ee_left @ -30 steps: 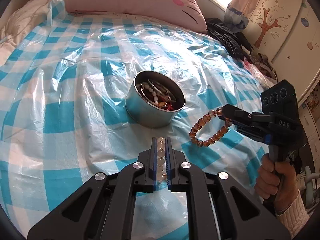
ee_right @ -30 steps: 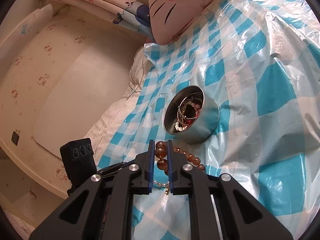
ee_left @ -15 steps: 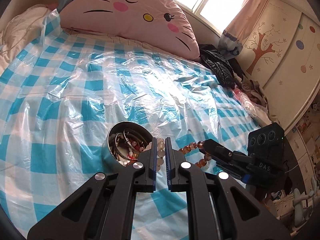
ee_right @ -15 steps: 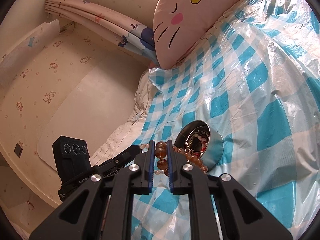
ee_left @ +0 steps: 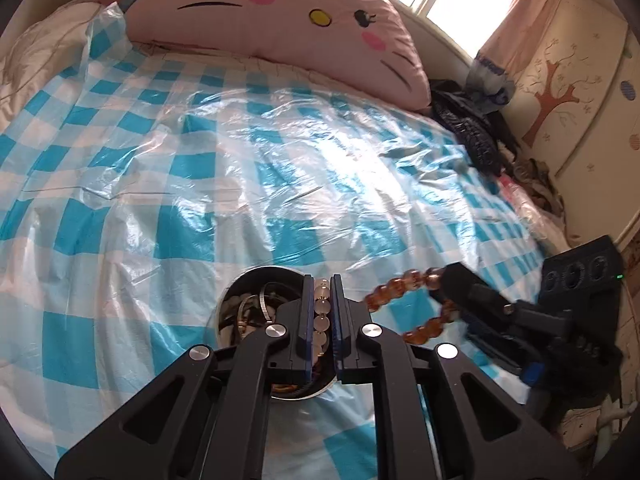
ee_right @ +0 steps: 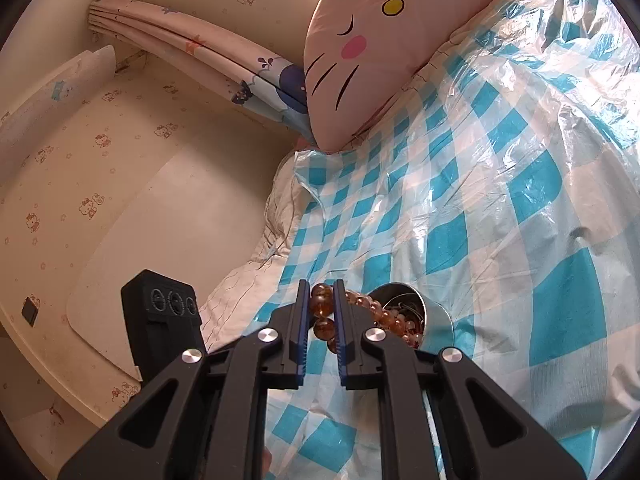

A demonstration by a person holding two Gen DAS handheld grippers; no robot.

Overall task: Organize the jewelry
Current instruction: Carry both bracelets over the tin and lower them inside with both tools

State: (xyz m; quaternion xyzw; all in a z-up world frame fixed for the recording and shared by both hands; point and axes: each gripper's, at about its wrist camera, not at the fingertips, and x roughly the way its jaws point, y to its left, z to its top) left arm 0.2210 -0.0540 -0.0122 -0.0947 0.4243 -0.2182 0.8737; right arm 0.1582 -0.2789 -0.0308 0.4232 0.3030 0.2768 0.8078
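Observation:
A round metal tin (ee_left: 240, 292) holding several bangles and beads sits on the checked bed cover; it also shows in the right wrist view (ee_right: 436, 320). My left gripper (ee_left: 322, 284) is shut on a pale bead bracelet (ee_left: 322, 308) and hangs over the tin's right rim. My right gripper (ee_right: 322, 288) is shut on an amber bead bracelet (ee_right: 322, 304), just left of the tin. In the left wrist view the amber bracelet (ee_left: 400, 284) hangs from the right gripper (ee_left: 448, 280) beside the tin.
A blue-and-white checked cover under clear plastic (ee_left: 280, 152) spreads over the bed. A pink cat-face pillow (ee_left: 280, 8) lies at the head. Dark clothes (ee_left: 472, 136) pile at the bed's right edge by a cupboard (ee_left: 568, 80). A wall (ee_right: 120, 160) borders the left side.
Both grippers have moved in toward the tin with their bracelets still held. The left gripper now hangs over the tin's rim, and the right one is closer beside it.

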